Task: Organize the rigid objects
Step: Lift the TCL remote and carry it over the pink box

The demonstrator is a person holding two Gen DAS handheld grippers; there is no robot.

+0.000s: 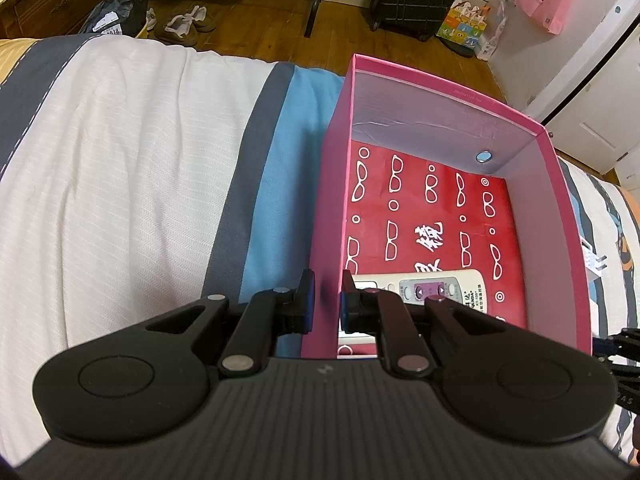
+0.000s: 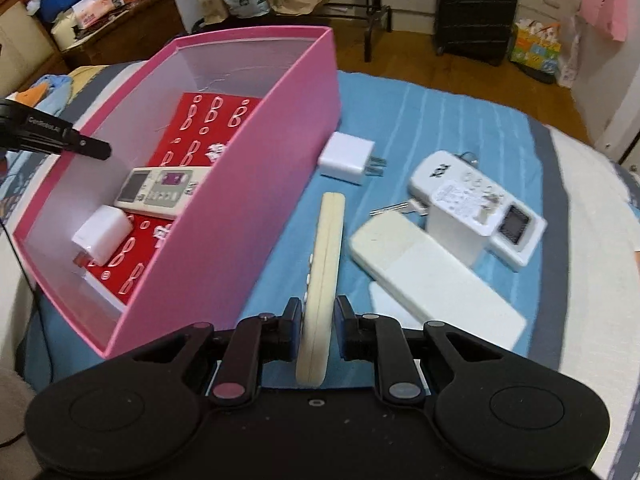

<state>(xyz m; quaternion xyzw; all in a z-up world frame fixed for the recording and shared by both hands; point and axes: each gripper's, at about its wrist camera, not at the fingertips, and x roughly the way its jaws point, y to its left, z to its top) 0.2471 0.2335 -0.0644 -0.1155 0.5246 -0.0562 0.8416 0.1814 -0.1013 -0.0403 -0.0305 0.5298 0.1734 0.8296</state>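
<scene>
Step in hand: a cream, slim plastic remote control [image 2: 322,280], held on edge, is judged to be on its way into the pink open-topped cardboard box [image 2: 256,184].
Right gripper [image 2: 318,328]: narrowly parted; its pads are pressed on the near end of the cream remote, whose far end is pointed away over the blue striped bedcover [image 2: 420,120].
Left gripper [image 1: 326,300]: nearly closed astride the box's near wall, which is pinched and steadied.
Remote relative to box: just beside the outer wall, not yet over the rim.
Doing it well: the remote is best lifted clear of the rim, carried across and laid flat in the bare red floor space.
Already inside: a white-and-grey remote with a screen [image 2: 160,188] and a white cube charger [image 2: 102,238].
Left outside: a white wall plug [image 2: 346,158].
</scene>
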